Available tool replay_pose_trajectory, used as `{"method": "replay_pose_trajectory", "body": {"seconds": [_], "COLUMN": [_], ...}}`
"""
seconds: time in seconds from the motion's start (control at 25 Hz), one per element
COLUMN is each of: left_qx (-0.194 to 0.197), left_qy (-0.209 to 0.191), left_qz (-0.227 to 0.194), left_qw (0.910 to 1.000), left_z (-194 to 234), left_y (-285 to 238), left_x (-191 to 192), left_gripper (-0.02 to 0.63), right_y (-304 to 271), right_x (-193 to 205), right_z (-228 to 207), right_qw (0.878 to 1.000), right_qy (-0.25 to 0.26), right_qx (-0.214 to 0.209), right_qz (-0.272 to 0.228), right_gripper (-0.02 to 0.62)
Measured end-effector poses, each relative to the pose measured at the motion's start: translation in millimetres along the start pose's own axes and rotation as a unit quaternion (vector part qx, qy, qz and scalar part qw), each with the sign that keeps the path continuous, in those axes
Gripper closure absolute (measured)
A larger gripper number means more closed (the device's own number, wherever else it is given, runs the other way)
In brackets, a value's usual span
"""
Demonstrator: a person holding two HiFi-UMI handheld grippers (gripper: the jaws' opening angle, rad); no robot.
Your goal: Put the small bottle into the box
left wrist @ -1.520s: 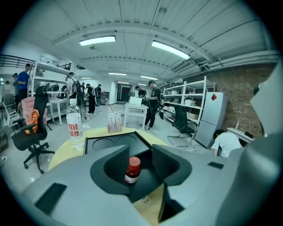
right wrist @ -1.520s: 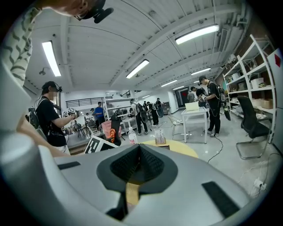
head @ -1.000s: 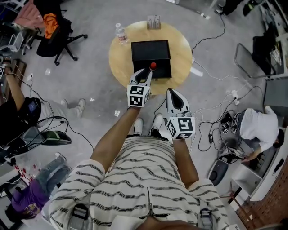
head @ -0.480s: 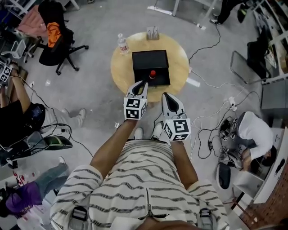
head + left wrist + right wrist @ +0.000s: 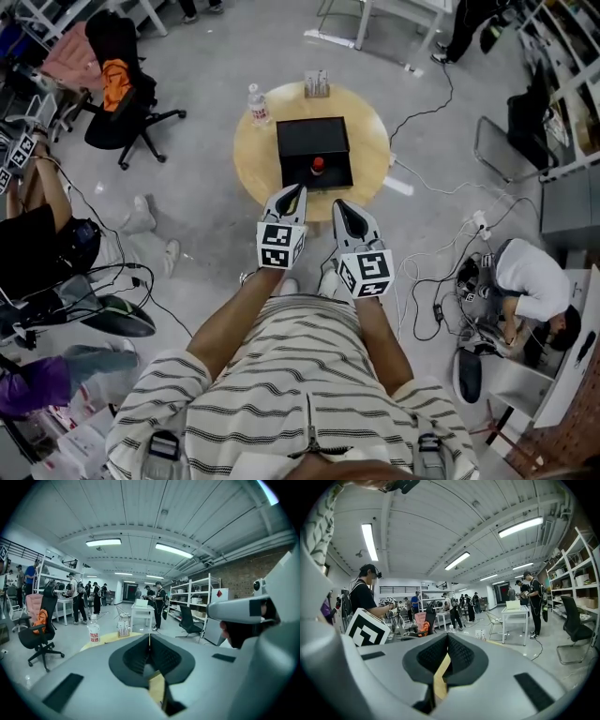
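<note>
bottle: small bottle (image 5: 318, 166), red cap, dark body, looks upright
where: inside the black box (image 5: 314, 139), twd its near edge, on the round wood counter (image 5: 251, 159)
left hand-held gripper (image 5: 292, 192): jaws have just been closing, now together, nothing btwn them
right hand-held gripper (image 5: 343, 208): pinched together too, empty
</note>
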State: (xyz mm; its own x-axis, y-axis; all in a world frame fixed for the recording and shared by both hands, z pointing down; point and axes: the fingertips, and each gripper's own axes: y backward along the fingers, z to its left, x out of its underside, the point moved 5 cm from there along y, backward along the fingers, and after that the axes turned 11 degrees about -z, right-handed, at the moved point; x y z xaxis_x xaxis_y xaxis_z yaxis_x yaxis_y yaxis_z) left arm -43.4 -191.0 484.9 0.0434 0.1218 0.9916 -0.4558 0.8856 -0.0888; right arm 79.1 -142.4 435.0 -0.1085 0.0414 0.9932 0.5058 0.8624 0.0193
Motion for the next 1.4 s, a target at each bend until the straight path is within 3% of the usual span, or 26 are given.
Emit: {"method": "replay_pose_trajectory", "body": {"seconds": [0.84, 1.4], "left_qx": [0.011, 0.012], "left_qy": [-0.032, -0.023], "left_qz": [-0.023, -0.026], "left_qw": [0.9992, 0.9993], "left_z": [-9.1, -17.6], "left_y": [36.9, 57.0], "left_x": [-25.4, -20.1], "left_gripper": [0.584, 0.584], "right_y": [-1.3, 15.4], "right_x": [-10.8, -2.7], "right_z": [3.2, 3.9], "right_qw": [1.000, 1.000], "right_qy": [-0.005, -0.003], "right_qx": [0.003, 0.012], "right_qz": [-0.003, -0.009], "right_gripper": [0.577, 0.577]}}
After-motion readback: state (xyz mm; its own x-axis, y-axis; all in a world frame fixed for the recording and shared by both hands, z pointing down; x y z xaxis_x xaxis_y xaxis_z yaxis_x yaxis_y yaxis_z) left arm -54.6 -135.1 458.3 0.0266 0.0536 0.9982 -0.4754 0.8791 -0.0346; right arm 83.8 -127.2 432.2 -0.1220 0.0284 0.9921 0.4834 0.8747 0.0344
